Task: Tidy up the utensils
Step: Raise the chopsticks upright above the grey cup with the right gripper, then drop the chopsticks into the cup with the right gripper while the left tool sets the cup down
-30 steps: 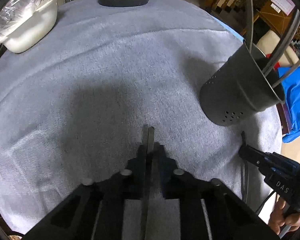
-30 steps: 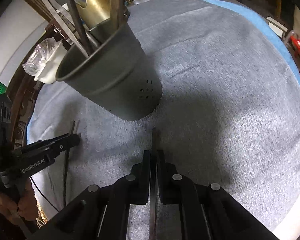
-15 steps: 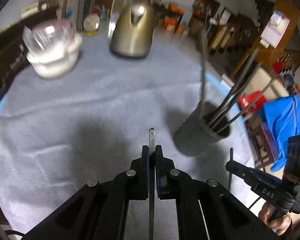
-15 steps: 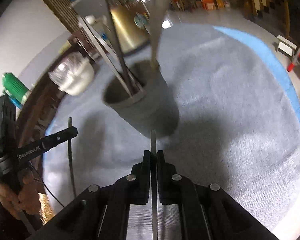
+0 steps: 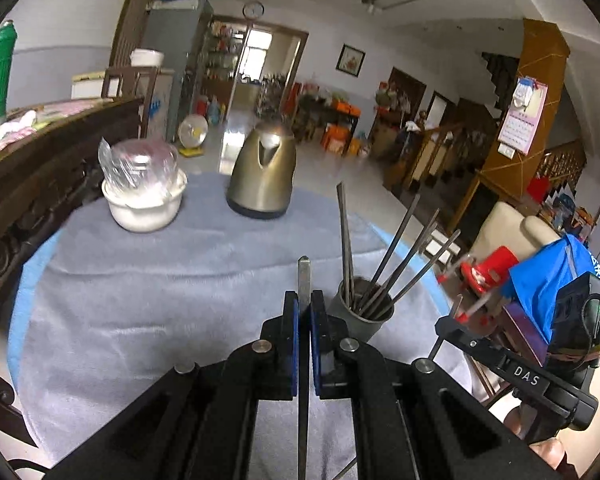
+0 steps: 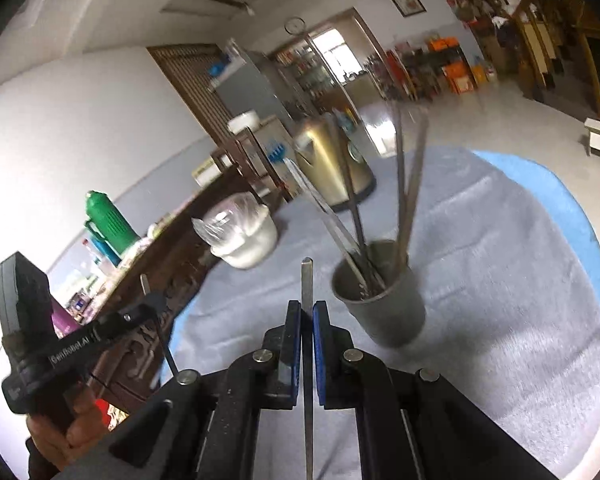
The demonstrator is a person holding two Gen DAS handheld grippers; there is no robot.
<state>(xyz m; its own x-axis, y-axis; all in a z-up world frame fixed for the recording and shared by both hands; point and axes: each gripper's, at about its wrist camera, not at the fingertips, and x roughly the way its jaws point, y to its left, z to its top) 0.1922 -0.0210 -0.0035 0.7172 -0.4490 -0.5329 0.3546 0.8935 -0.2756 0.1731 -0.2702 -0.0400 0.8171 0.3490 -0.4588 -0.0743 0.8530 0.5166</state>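
My left gripper (image 5: 304, 300) is shut on a thin metal chopstick (image 5: 303, 276) that sticks out past its tips. My right gripper (image 6: 307, 308) is shut on another metal chopstick (image 6: 307, 280). A dark grey utensil cup (image 5: 360, 316) stands upright on the table just right of the left gripper, with several metal chopsticks (image 5: 396, 260) leaning in it. In the right wrist view the cup (image 6: 384, 312) stands right of the gripper. Both grippers are raised above the table, short of the cup. The right gripper shows in the left wrist view (image 5: 452, 320), the left in the right wrist view (image 6: 152, 304).
A round table under a grey cloth (image 5: 140, 300) holds a brass-coloured kettle (image 5: 262, 174) and a white pot with a plastic bag (image 5: 144, 196) at the far side. A dark wooden sideboard (image 5: 40, 176) runs along the left. A chair with blue cloth (image 5: 548, 280) is right.
Both grippers have lifted and tilted up from close over the cloth, each carrying its chopstick. The cup now looks smaller and farther, and the room has come into view.
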